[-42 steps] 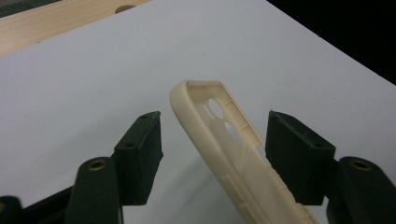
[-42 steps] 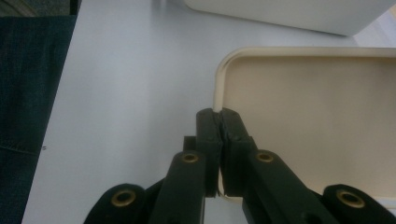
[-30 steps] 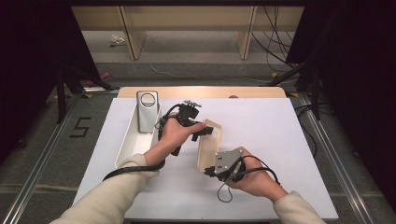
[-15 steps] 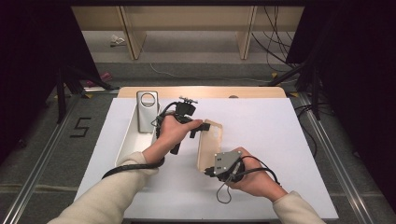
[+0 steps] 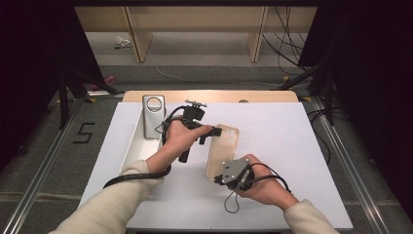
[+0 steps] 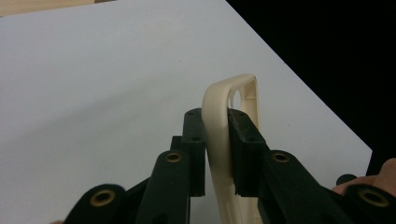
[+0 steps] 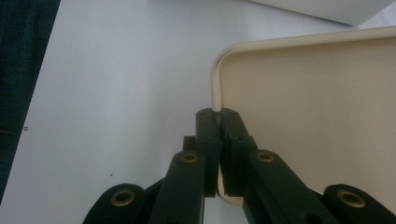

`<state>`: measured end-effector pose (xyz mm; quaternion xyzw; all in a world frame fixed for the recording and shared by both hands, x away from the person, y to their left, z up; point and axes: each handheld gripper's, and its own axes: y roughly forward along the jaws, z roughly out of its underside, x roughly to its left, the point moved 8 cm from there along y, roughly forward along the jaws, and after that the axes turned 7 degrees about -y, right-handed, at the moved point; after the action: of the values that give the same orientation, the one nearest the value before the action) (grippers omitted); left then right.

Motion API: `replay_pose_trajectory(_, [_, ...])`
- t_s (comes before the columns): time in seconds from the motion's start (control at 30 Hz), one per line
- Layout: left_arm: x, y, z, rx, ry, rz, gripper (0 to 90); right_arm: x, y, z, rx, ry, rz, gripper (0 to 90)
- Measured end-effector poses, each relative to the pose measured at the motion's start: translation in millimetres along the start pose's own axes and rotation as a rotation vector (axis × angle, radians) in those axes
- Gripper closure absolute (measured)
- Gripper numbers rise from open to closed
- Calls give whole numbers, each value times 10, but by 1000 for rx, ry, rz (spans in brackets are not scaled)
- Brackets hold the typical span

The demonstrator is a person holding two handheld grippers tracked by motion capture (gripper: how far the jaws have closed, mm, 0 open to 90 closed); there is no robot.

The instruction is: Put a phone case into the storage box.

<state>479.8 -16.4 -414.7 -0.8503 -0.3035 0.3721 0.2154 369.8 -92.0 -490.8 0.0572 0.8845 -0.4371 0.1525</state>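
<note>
the right tongs (image 5: 220, 171) are clenched on the near edge of the cream phone case (image 5: 223, 146), holding it tilted above the desk (image 5: 292, 146) so it stays steady. the left tongs (image 5: 214, 130) have just been closing on its far rim (pads now touching it), probably to bend or carry it.

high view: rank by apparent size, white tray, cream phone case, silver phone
1. white tray, largest, though an arm covers part of it.
2. cream phone case, partly hidden by both grippers.
3. silver phone, propped in the tray. It looks close to the case in size; that ranking is unsure.
</note>
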Motion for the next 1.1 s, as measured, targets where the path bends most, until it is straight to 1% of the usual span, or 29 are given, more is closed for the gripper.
replay_pose_trajectory(0.07, [-33,-11,0,-4,0,14,796,-6,6,6,2,-2,4,879])
replay_pose_trajectory(0.17, [-77,-39,4,-5,27,15,806,-17,19,21,6,4,9,874])
replay_pose_trajectory(0.2, [-96,-50,4,-6,29,25,808,-17,24,35,13,12,9,871])
replay_pose_trajectory(0.23, [-104,-61,2,-9,43,21,809,-19,27,53,31,13,15,852])
replay_pose_trajectory(0.27, [-104,-71,-2,-15,64,8,809,-31,32,63,37,11,26,813])
replay_pose_trajectory(0.3, [-102,-80,-8,-22,80,0,809,-29,36,66,38,25,27,762])
replay_pose_trajectory(0.37, [-87,-102,-22,-36,97,-10,809,-46,34,59,32,44,45,698])
replay_pose_trajectory(0.4, [-76,-113,-27,-43,104,-13,809,-59,30,54,24,58,51,666])
replay_pose_trajectory(0.5, [-42,-151,-33,-62,140,-24,809,-85,-8,55,2,145,64,590])
replay_pose_trajectory(0.53, [-28,-166,-34,-67,157,-30,809,-97,-21,60,-6,164,73,594])
replay_pose_trajectory(0.57, [-15,-182,-36,-78,165,-37,809,-106,-37,64,-18,175,78,600])
replay_pose_trajectory(0.6, [-1,-203,-39,-87,176,-42,809,-119,-56,73,-26,189,88,592])
replay_pose_trajectory(0.7, [34,-271,-48,-117,193,-44,808,-167,-111,90,-71,244,110,545])
replay_pose_trajectory(0.73, [49,-297,-55,-128,198,-49,808,-192,-143,104,-85,279,128,535])
replay_pose_trajectory(0.8, [76,-354,-63,-142,205,-51,809,-216,-187,121,-106,314,139,512])
replay_pose_trajectory(0.83, [87,-379,-67,-148,209,-47,808,-237,-218,141,-113,344,156,503])
replay_pose_trajectory(0.93, [130,-463,-79,-163,205,-46,809,-290,-279,187,-140,393,193,456])
replay_pose_trajectory(1.07, [178,-577,-111,-192,198,-46,808,-318,-333,228,-159,430,210,389])
replay_pose_trajectory(1.1, [191,-605,-122,-198,194,-44,809,-320,-339,243,-155,436,217,372])
